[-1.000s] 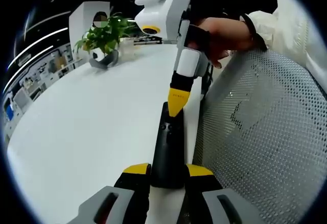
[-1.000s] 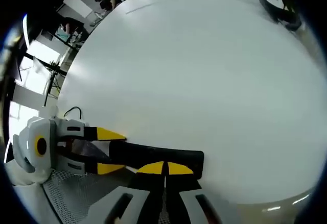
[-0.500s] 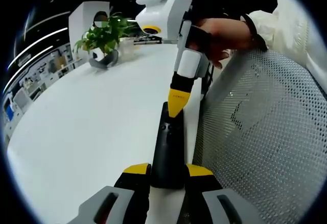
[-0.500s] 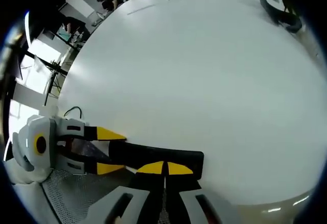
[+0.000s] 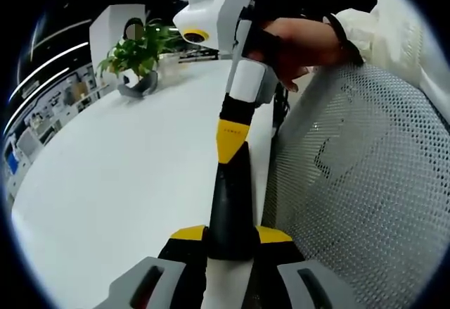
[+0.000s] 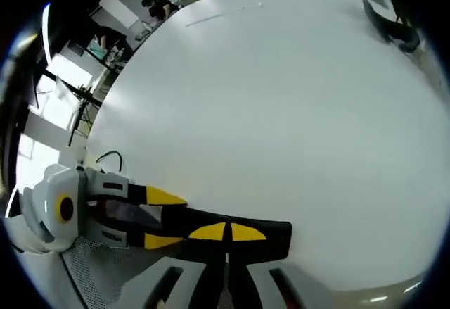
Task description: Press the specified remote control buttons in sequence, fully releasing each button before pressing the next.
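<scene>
Black plastic, the remote control (image 5: 230, 207) runs up the lower middle of the left gripper view, its near end clamped between the yellow-tipped jaws of the left gripper (image 5: 230, 236) at the edge of the white worktop (image 5: 126, 175). The right gripper (image 5: 230, 140) reaches in from the upper middle, jaws pressed together into one yellow tip, which sits on the remote's top face. Half a second ago that tip stood near the remote's far end; now it lies closer to the clamped end and covers more of the face, so it has travelled along the row of buttons. In the right gripper view the same shows: the closed tips (image 6: 226, 232) rest over the remote (image 6: 271, 237) in the lower middle, with the left gripper (image 6: 163, 217) holding it from the lower left. I judge this a move to another button. Whether one is being pressed cannot be told. A potted plant (image 5: 138, 59) stands in the upper left.
</scene>
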Motion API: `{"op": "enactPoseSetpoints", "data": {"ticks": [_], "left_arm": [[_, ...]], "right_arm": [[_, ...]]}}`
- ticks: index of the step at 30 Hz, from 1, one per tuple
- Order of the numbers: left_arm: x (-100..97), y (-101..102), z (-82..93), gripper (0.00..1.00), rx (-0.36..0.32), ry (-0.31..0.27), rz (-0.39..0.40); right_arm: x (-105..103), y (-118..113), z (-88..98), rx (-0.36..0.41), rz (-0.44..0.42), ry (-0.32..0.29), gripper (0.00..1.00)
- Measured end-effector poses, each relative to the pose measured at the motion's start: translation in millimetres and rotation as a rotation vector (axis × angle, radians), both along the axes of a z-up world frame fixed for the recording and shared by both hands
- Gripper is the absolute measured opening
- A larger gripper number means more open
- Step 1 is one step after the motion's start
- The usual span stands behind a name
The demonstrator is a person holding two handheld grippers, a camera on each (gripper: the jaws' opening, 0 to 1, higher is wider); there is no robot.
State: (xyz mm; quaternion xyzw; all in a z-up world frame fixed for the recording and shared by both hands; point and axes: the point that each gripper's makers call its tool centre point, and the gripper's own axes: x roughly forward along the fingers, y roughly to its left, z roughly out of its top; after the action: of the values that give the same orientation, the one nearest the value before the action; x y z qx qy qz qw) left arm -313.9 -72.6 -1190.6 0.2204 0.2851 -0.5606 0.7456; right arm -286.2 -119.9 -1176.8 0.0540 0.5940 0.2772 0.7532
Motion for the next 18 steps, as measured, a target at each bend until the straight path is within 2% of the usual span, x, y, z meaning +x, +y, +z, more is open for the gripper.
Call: {"op": "enactPoseSetpoints", "data": {"ticks": [4, 7, 12, 18], "left_arm": [[-1.2, -0.6, -0.1, 0.24, -0.001, 0.011, 0.003], [-2.4, -1.6, -0.1, 0.24, -0.001, 0.010, -0.003], [-4.5, -2.9, 0.1, 0.25, -0.001, 0.004, -0.017], [-4.5, -3.0, 0.1, 0.25, 0.002, 0.002, -0.020]], "right_arm": [[-2.1, 5.7, -3.0, -0.038, 0.065, -0.025, 0.00], [-1.3, 6.0, -3.9, -0.046, 0.079, -0.037, 0.00], [-2.9, 10.4, -4.9, -0.012, 0.088, -0.021, 0.00], [-4.6, 9.2, -7.9, -0.030, 0.098, -0.014, 0.00]]}}
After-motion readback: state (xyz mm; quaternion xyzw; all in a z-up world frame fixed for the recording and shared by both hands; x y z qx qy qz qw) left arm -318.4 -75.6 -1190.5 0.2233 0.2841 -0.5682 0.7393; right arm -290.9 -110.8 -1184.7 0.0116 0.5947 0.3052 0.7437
